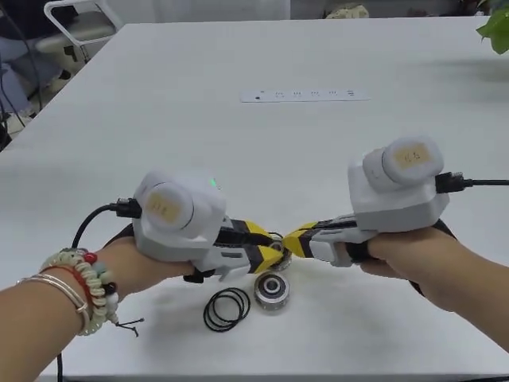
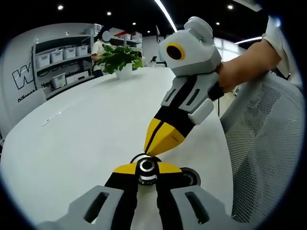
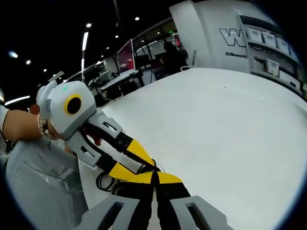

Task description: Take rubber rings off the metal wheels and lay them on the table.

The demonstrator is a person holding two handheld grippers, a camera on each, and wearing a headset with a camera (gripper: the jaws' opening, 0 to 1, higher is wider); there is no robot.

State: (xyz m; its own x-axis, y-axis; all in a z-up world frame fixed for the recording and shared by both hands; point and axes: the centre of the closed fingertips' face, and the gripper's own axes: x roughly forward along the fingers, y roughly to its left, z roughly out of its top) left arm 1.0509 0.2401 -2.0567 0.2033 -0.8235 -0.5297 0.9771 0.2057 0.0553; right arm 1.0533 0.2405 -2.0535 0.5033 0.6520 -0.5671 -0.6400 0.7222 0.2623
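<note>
My left tongs (image 2: 147,169) are pinching a metal wheel (image 2: 147,165) just above the table (image 1: 238,143). My right tongs (image 3: 154,179) are pressed together at its rim, and I can't tell if they've caught rubber. My tip: keep the wheel steady, hook the ring's edge, peel sideways, then lay it beside the rubber rings (image 1: 227,309) near the second wheel (image 1: 271,290).

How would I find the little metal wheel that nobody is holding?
On the white table, look at the near edge, just under where the left gripper and right gripper meet. The loose wheel sits there, beside a few thin black rings. It is the thick, shiny silver piece with a darker centre, untouched by either gripper.
</note>
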